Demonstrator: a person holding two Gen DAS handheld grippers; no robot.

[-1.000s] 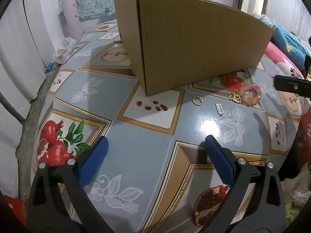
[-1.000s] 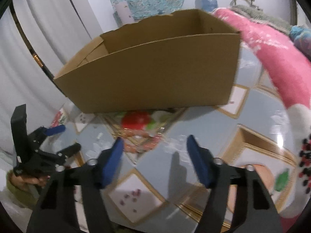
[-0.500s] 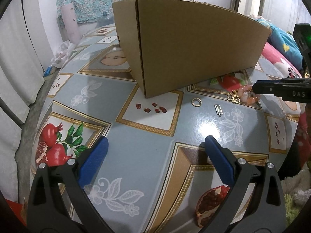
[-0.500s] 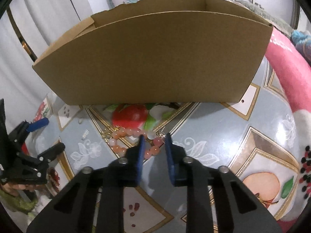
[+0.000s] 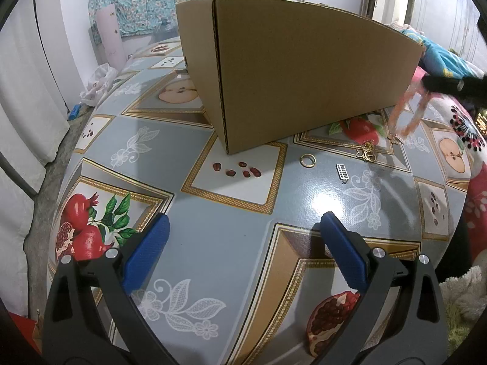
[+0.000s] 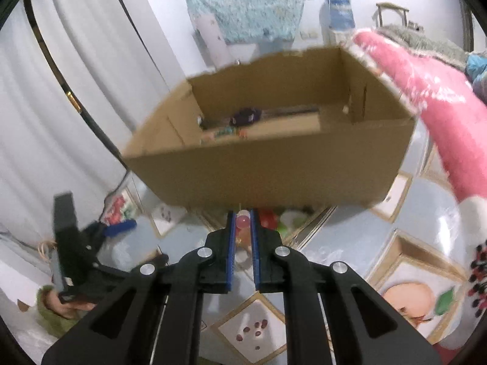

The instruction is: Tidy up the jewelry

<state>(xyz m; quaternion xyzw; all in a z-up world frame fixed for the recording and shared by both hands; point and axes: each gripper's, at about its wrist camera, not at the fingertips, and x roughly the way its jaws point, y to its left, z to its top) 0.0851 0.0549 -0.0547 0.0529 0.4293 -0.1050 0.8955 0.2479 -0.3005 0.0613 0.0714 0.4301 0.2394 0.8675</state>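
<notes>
Pink bead bracelet (image 5: 409, 112), seemingly hanging lengthwise

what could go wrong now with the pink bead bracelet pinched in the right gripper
The right gripper pinches only a bead or two of the pink bead bracelet, so it might slip out. Its hanging loop could snag the near wall of the brown cardboard box, or sweep the gold charm lying below it.

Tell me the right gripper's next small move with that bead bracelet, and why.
Probably carry it up and forward over the cardboard box's near wall. The right gripper is shut on the bead bracelet, which hangs clear of the table but still in front of that wall. Other jewelry already lies inside the open box.
</notes>
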